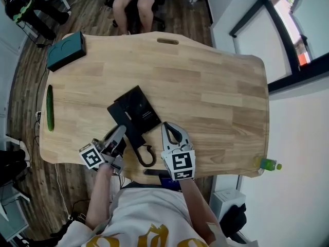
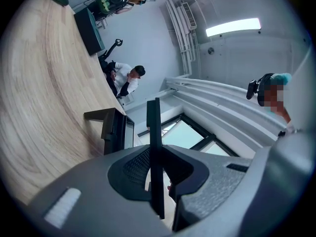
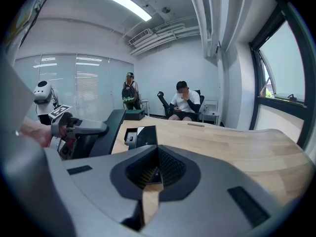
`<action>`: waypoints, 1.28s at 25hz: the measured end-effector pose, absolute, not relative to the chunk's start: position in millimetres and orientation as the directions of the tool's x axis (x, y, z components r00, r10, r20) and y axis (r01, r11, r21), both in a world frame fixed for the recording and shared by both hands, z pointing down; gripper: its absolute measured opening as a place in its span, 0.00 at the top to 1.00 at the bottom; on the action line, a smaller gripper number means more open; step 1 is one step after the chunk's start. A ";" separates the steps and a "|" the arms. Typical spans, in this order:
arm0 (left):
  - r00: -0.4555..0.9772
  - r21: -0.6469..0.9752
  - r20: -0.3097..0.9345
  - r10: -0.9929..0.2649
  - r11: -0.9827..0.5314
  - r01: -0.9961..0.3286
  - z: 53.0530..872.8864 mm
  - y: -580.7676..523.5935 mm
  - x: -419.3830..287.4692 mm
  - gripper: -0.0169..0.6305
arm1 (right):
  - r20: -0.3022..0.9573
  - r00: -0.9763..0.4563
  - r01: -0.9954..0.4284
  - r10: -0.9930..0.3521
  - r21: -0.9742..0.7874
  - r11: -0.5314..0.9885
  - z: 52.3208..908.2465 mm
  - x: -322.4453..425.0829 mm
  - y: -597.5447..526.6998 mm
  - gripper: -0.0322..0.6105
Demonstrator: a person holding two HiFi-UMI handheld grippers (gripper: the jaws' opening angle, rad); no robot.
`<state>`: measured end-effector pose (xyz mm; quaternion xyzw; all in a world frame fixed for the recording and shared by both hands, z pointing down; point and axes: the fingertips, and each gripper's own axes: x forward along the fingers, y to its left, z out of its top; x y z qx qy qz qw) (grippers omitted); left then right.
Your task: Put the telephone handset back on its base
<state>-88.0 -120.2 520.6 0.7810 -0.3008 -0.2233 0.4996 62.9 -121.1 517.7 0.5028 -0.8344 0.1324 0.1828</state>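
Note:
The black telephone base [image 1: 141, 107] lies flat near the middle of the wooden table [image 1: 216, 96]. My left gripper [image 1: 119, 134] is shut on the black handset [image 1: 126, 123], which hangs at the base's near-left side. Its cord [image 1: 147, 157] loops toward the table's front edge. In the left gripper view the handset [image 2: 154, 122] shows edge-on as a thin dark bar between the jaws of the left gripper [image 2: 157, 149], with the base [image 2: 116, 130] beyond. My right gripper [image 1: 172, 131] is shut and empty, just right of the base. In the right gripper view its jaws meet at the right gripper [image 3: 157, 148], facing the base [image 3: 141, 135].
A teal box [image 1: 66, 50] sits at the far left corner. A green strip [image 1: 49, 108] lies along the left edge. A green bottle [image 1: 267, 163] stands off the near right corner. A person [image 1: 132, 4] sits on a chair beyond the far edge.

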 end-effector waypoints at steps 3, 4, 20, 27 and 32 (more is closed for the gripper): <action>0.719 0.918 -0.038 -0.694 -0.309 -0.250 528.4 -123.5 -88.0 0.86 | 0.449 -0.429 -0.886 -0.784 -0.043 0.461 524.3 62.6 -123.3 0.94; 0.718 0.919 -0.035 -0.695 -0.305 -0.251 531.1 -124.6 -88.1 0.86 | 0.452 -0.431 -0.885 -0.781 -0.044 0.463 526.1 61.8 -124.4 0.94; 0.718 0.920 0.021 -0.696 -0.268 -0.287 561.0 -134.5 -79.2 0.86 | 0.502 -0.452 -0.871 -0.738 -0.067 0.487 550.7 57.8 -134.5 0.94; 0.698 0.924 0.038 -0.715 -0.240 -0.296 572.5 -140.5 -82.5 0.86 | 0.519 -0.455 -0.868 -0.724 -0.076 0.491 559.9 61.4 -136.8 0.94; 0.692 0.925 0.049 -0.721 -0.227 -0.303 577.3 -143.5 -82.3 0.86 | 0.525 -0.456 -0.867 -0.718 -0.083 0.491 563.7 64.5 -141.5 0.94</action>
